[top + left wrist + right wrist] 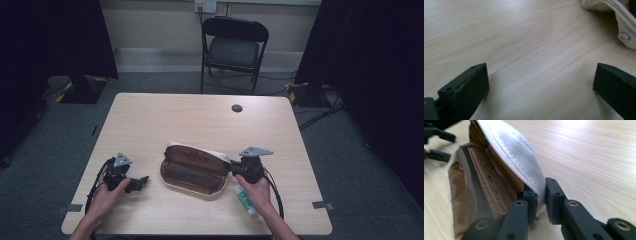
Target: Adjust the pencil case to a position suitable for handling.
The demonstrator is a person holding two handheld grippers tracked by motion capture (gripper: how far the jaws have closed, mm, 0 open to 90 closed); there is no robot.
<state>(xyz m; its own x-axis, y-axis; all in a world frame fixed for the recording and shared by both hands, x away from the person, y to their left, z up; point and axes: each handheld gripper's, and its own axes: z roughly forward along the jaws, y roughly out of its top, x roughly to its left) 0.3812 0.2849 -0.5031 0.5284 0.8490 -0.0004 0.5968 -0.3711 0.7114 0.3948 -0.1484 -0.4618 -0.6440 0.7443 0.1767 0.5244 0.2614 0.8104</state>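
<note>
A white pencil case (192,170) with a brown lining lies open in the middle of the table. Its lid (511,152) stands up, and my right gripper (540,197) is shut on the lid's near end. In the high view that gripper (235,167) sits at the case's right end. My left gripper (139,183) rests on the table left of the case, a short gap away, and is open. In the left gripper view its jaws stand wide apart over bare wood (529,62), with the case's white corner and a metal snap (624,37) at the upper right.
A white and green tube (245,199) lies on the table under my right hand. A small dark disc (237,108) sits near the far edge. A black folding chair (233,47) stands beyond the table.
</note>
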